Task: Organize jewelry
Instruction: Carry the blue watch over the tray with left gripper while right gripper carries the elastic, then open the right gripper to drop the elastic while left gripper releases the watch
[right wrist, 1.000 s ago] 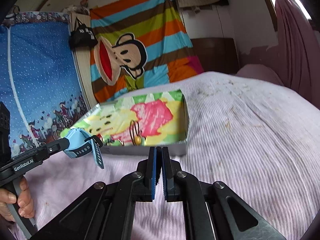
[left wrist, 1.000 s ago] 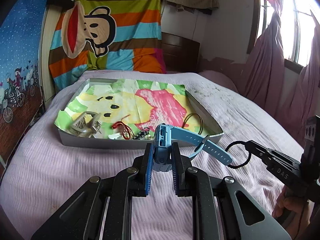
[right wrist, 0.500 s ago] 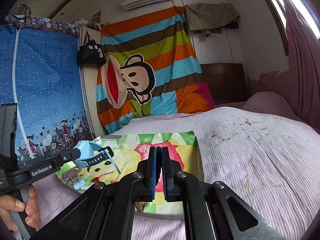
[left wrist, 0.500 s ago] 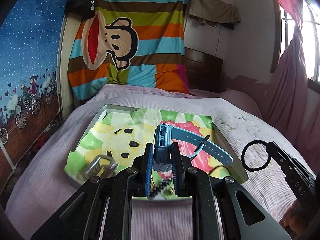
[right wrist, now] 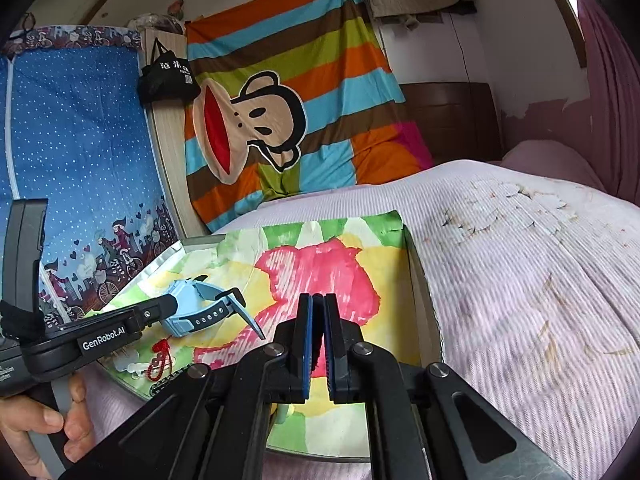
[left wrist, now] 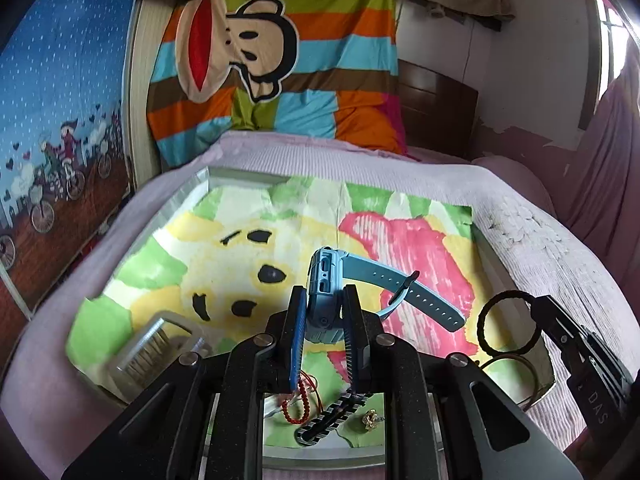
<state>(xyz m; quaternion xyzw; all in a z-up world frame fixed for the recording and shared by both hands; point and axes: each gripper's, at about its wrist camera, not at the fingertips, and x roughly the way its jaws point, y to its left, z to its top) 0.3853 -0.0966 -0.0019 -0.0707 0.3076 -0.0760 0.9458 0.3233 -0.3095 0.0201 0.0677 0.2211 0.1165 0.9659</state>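
- Left gripper (left wrist: 324, 334) is clamped on the body of a blue watch (left wrist: 325, 280), held on edge above the tray (left wrist: 188, 192); the strap (left wrist: 416, 294) trails off to its right.
- Right gripper (right wrist: 317, 344) has its fingers pressed nearly together on a black hair tie (left wrist: 507, 322); from the left camera the loop hangs from its tips, just right of the watch strap, over the tray's right side.
- Below the left gripper, on the tray's cartoon paper, lie a red bead string (left wrist: 298, 408), a black-and-white striped clip (left wrist: 332, 416) and a small gold piece (left wrist: 370, 419).
- To its lower left lies a clear box (left wrist: 154, 354).
- Under the hair tie lies a thin bangle (left wrist: 516, 364).
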